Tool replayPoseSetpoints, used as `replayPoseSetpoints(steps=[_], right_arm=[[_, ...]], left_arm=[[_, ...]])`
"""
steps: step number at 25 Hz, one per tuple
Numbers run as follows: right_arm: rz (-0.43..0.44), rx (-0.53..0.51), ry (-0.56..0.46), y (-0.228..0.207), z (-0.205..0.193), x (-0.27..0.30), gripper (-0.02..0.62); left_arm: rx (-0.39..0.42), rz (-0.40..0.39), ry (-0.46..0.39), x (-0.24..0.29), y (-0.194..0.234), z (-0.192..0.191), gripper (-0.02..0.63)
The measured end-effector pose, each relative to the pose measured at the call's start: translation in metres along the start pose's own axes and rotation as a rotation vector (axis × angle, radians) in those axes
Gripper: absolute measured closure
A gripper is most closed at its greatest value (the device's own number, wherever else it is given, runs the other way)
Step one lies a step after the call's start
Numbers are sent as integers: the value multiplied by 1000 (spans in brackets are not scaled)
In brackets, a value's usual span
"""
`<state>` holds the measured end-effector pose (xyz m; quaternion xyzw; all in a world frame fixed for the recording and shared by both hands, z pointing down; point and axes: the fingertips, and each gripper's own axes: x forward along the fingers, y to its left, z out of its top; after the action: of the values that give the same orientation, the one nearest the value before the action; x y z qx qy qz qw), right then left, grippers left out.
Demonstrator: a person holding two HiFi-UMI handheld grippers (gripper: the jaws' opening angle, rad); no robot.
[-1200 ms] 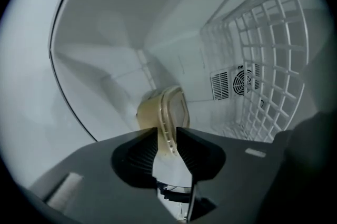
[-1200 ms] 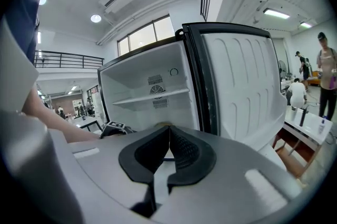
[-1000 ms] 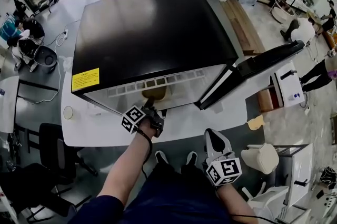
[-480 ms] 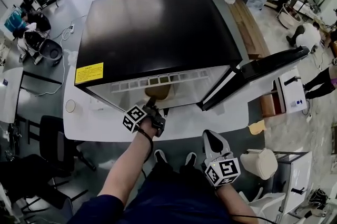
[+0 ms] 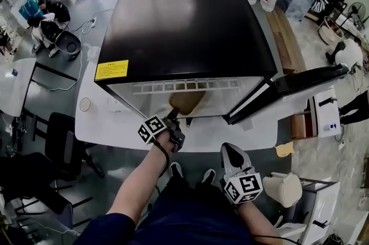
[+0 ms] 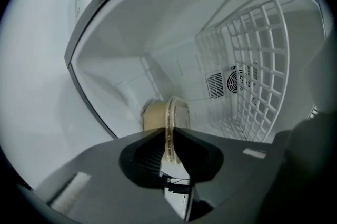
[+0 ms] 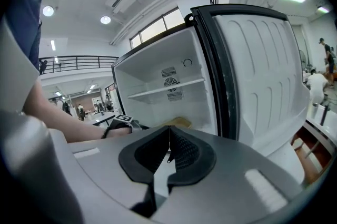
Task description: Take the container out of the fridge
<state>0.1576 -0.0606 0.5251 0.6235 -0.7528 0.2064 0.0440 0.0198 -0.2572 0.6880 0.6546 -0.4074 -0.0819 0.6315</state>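
In the head view, a black-topped fridge (image 5: 190, 25) is seen standing on a white tabletop (image 5: 109, 137), with its door (image 5: 311, 78) swung open to the right. The left gripper (image 5: 172, 118) is reached into the opening, where the tan container (image 5: 187, 102) sits low at the open front. The right gripper (image 5: 230, 150) is held lower, apart from the fridge. In the left gripper view, the fingers (image 6: 150, 152) have just been closing and are pressed on the container's thin wall, which is clamped edge-on between them. A wire rack (image 6: 263, 70) and a fan vent (image 6: 239, 79) are shown behind in the white interior. In the right gripper view, that gripper's fingers (image 7: 152, 150) are shown pressed together with nothing between them. Beyond them a shelf (image 7: 166, 88) is seen inside the open fridge.
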Motion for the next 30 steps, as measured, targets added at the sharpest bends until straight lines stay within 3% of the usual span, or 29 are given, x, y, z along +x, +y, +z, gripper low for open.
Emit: replayPoseSetpoints(steps=[9, 30], right_arm=[[98, -13, 17, 10, -3, 8, 588], [340, -34, 75, 35, -18, 12, 588]], left_arm=[[-22, 12, -17, -27, 9, -6, 552], [-73, -49, -63, -112, 14, -42, 552]])
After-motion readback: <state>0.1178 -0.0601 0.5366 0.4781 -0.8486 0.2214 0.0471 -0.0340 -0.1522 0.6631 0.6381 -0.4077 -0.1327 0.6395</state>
